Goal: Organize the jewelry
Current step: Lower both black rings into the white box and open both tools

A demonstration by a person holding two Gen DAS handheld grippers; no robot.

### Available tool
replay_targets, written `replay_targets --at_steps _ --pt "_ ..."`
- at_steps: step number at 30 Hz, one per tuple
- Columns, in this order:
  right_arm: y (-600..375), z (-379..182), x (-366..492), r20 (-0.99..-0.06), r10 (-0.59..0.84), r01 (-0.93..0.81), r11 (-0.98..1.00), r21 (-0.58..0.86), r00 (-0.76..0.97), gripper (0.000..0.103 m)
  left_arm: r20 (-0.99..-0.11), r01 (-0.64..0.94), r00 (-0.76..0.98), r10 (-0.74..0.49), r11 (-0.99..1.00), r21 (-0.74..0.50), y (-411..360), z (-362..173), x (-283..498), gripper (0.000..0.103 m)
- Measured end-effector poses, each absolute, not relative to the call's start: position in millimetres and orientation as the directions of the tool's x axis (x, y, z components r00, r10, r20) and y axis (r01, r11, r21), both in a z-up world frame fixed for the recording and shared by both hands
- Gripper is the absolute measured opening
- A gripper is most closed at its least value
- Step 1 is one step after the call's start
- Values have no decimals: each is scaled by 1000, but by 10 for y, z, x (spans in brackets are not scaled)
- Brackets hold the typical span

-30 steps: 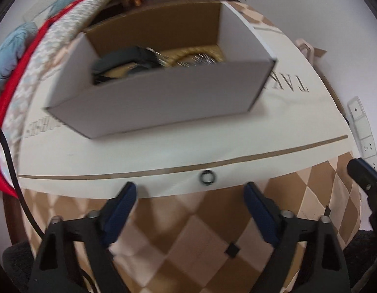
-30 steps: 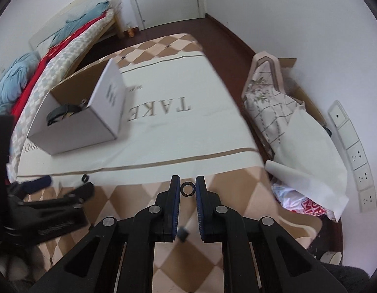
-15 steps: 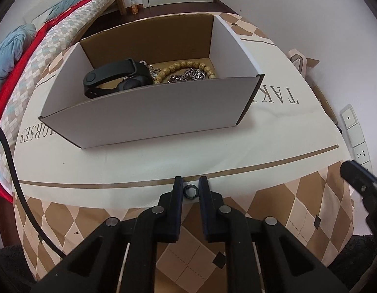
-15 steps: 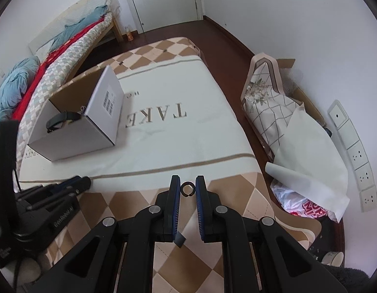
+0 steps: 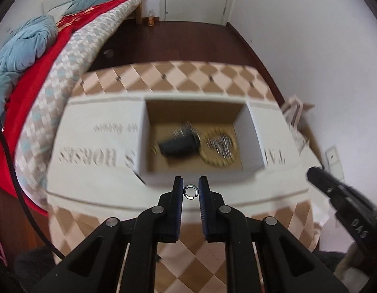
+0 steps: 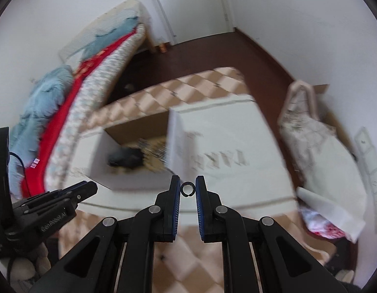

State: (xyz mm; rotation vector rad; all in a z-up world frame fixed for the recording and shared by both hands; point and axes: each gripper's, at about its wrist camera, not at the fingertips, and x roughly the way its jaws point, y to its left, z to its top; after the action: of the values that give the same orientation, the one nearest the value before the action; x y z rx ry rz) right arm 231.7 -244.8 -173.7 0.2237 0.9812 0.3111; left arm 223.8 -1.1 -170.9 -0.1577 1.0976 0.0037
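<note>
My left gripper (image 5: 190, 192) is shut on a small silver ring (image 5: 190, 192), held in the air above the near wall of an open cardboard box (image 5: 255, 134). The box holds a black wristband (image 5: 180, 144), a wooden bead bracelet (image 5: 219, 161) and a silver chain (image 5: 220, 144), all blurred. My right gripper (image 6: 187, 188) is shut on a small dark ring (image 6: 187, 188), held above the table to the right of the box (image 6: 178, 134). Each gripper shows at the edge of the other's view.
The box stands on a table with a cream and checkered cloth (image 5: 90, 185). A bed with red and blue bedding (image 5: 42, 56) lies to the left. A padded board and white paper (image 6: 318, 146) lean at the right wall.
Both grippers have lifted with their rings. The left one closed on its ring a second ago and now looks down into the box from higher up. The right has swung toward the box.
</note>
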Motion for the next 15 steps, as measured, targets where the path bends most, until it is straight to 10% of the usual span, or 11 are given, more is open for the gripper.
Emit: replay_targets --at_steps 15 --pt "-1887 -1898 3334 -823 455 -194 890 413 341 13 -924 -53 361 -126 986 -156 480 -1767 3272 10"
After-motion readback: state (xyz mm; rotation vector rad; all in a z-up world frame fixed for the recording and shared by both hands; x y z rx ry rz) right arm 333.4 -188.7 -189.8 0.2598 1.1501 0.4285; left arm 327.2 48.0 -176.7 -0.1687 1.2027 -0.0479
